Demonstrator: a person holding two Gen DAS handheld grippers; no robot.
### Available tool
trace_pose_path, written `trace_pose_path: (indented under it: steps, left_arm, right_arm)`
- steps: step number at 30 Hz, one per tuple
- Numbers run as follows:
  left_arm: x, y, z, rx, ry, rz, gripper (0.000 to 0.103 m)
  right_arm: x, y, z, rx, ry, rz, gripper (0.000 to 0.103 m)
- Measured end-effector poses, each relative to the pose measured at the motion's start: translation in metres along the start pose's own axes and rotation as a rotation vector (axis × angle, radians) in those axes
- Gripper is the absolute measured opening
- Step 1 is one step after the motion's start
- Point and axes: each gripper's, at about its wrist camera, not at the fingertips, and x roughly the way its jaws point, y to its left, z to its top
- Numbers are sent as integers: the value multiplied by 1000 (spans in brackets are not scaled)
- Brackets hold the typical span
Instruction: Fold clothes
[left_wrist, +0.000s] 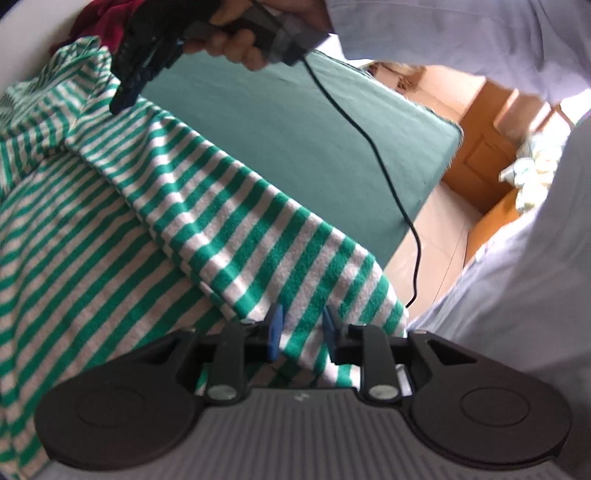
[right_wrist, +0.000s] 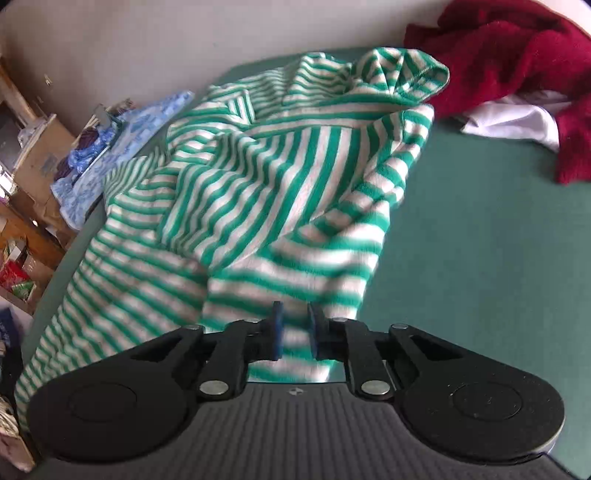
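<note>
Both views are lit by soft, even daylight; no hard shadows are cast on the green worktop (right_wrist: 480, 229). Strong barrel distortion is seen toward the edges, where straight lines are bent and the corners are rounded off. In the left wrist view, the pale sleeve (left_wrist: 517, 277) is washed out and the far claw (left_wrist: 127, 88) is smeared. In the right wrist view, the near stripes of the striped garment (right_wrist: 280, 192) are blurred, while the red cloth (right_wrist: 517, 59) is rendered more crisply.
</note>
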Motion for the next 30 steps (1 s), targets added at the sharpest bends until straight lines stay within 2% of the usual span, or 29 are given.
trace_pose_path:
  steps: [3, 4, 5, 6, 11, 13, 14, 17, 18, 22, 23, 24, 25, 27, 30]
  left_arm:
    - [-3, 3, -5, 29, -7, -10, 27]
    - [-4, 5, -6, 31, -9, -19, 27]
    - [-5, 7, -7, 36, -11, -28, 27]
    - [-6, 8, -7, 44, -13, -38, 27]
    - [-9, 9, -9, 108, -21, -82, 29]
    - [-12, 10, -11, 123, -32, -99, 29]
    - [-13, 11, -14, 121, -39, -110, 29]
    - [-14, 11, -20, 126, -63, -123, 29]
    - [-14, 10, -22, 129, -71, -125, 30]
    - [-15, 11, -30, 135, -96, -132, 32]
    - [-17, 14, -31, 128, -98, -140, 32]
    - [-18, 16, -31, 118, -103, -149, 32]
    - [-20, 18, -32, 108, -108, -155, 32]
    - [-24, 23, -34, 88, -122, -162, 32]
    - [-33, 28, -37, 59, -150, -163, 34]
  right_arm:
    - [-25, 5, -41, 12, 107, 105, 20]
    - [-33, 15, -54, -33, 127, 107, 20]
    - [-41, 25, -65, -79, 154, 105, 27]
    - [-44, 34, -72, -106, 178, 90, 28]
    - [-50, 52, -95, -20, 93, -19, 29]
    - [-56, 65, -108, -48, 136, -19, 29]
    - [-62, 72, -115, -53, 154, -22, 25]
    - [-82, 99, -138, -98, 95, -114, 25]
    - [-82, 106, -143, -102, 100, -126, 25]
    - [-66, 120, -154, -136, 167, -201, 25]
    - [-66, 122, -154, -137, 228, -224, 25]
    - [-67, 124, -154, -140, 282, -249, 21]
    - [-70, 126, -153, -143, 305, -287, 19]
    - [-79, 129, -143, -121, 223, -338, 21]
    - [-69, 133, -119, -64, 54, -319, 20]
